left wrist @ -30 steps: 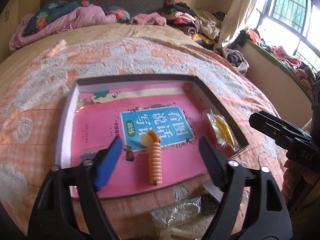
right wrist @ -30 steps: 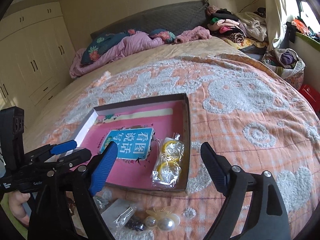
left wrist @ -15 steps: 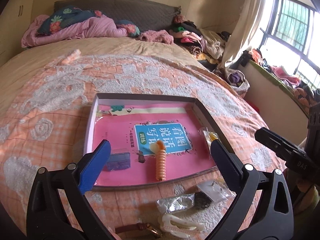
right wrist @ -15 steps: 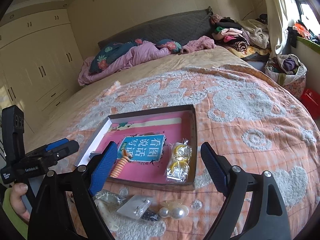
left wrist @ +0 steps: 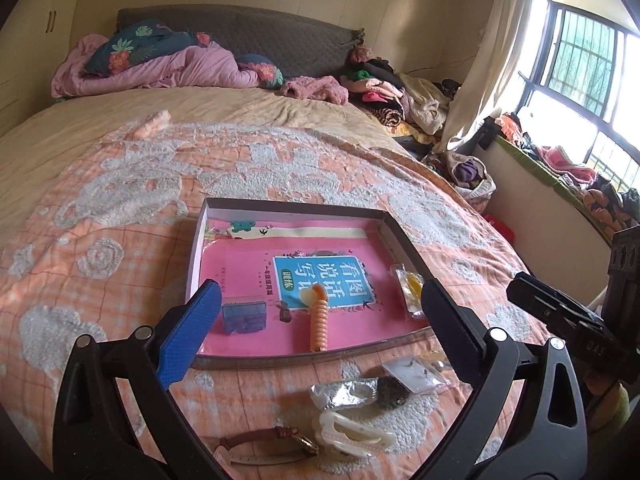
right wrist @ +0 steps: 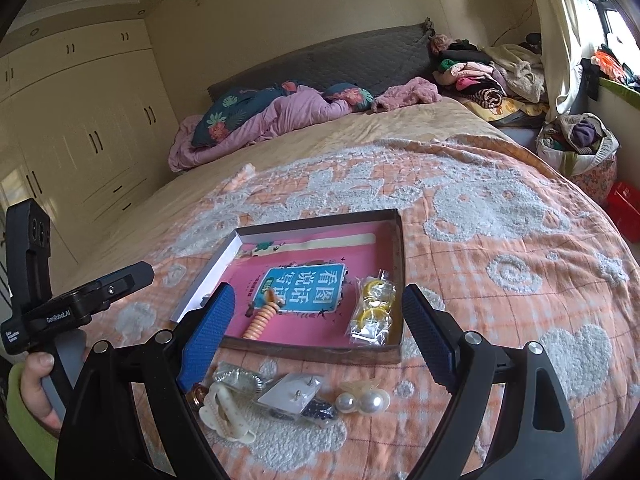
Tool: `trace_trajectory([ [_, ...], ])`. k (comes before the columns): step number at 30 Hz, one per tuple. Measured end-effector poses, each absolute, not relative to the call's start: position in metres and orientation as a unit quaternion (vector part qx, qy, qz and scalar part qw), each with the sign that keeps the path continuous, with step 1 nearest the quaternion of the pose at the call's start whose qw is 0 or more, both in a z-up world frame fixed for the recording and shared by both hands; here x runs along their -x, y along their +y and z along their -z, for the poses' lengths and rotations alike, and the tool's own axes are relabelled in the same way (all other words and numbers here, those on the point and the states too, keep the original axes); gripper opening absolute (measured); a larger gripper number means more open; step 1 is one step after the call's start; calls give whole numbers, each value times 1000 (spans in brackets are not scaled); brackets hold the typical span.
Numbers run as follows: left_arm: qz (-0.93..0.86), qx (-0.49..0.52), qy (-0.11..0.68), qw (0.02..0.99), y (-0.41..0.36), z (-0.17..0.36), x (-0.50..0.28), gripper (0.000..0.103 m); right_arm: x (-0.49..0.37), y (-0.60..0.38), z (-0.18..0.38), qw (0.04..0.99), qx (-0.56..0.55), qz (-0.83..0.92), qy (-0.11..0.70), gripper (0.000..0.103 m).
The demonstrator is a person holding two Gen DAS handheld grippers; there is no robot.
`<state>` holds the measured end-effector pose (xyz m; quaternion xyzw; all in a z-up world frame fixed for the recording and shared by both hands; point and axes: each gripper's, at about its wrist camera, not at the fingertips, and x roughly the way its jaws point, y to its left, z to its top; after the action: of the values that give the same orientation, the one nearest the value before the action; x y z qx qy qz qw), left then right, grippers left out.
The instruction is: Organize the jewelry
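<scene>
A shallow box (left wrist: 296, 205) lined with a pink book lies on the bedspread. It holds an orange spiral hair clip (left wrist: 319, 322), a small blue case (left wrist: 244, 314) and a bag of yellow rings (right wrist: 374, 310). Loose in front of the box are a silver foil bag (left wrist: 344, 392), a white claw clip (left wrist: 352, 434), a brown-strapped watch (left wrist: 272, 444), an earring card (right wrist: 294, 394) and pearl earrings (right wrist: 362, 400). My left gripper (left wrist: 320, 296) hangs open above the box's near edge, empty. My right gripper (right wrist: 318, 300) is open too, with nothing between its pads.
The orange bedspread (right wrist: 500, 240) stretches right of the box. Pink bedding and pillows (left wrist: 160, 64) lie at the headboard, with piled clothes (left wrist: 384, 88) at the far right. A hand (right wrist: 34, 384) holds the left gripper's handle. Wardrobes (right wrist: 80, 132) stand to the left.
Both grippers have drawn back and risen from the box. The left jaws widened, and the orange spiral clip stays in the box. The loose items in front came into view.
</scene>
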<state>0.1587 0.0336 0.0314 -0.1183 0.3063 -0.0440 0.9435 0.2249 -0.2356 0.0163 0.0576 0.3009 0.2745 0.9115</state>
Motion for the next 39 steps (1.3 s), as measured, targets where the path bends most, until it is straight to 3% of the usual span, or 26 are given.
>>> trace_trajectory([
  [19,41,105,305,946,28,-32,-131,93,-203,-235,-12,902,-46,-290,315,84],
  [39,47,72,358,930,12,4,-99,93,-187,-240,6,891,-33,-295,343,84],
])
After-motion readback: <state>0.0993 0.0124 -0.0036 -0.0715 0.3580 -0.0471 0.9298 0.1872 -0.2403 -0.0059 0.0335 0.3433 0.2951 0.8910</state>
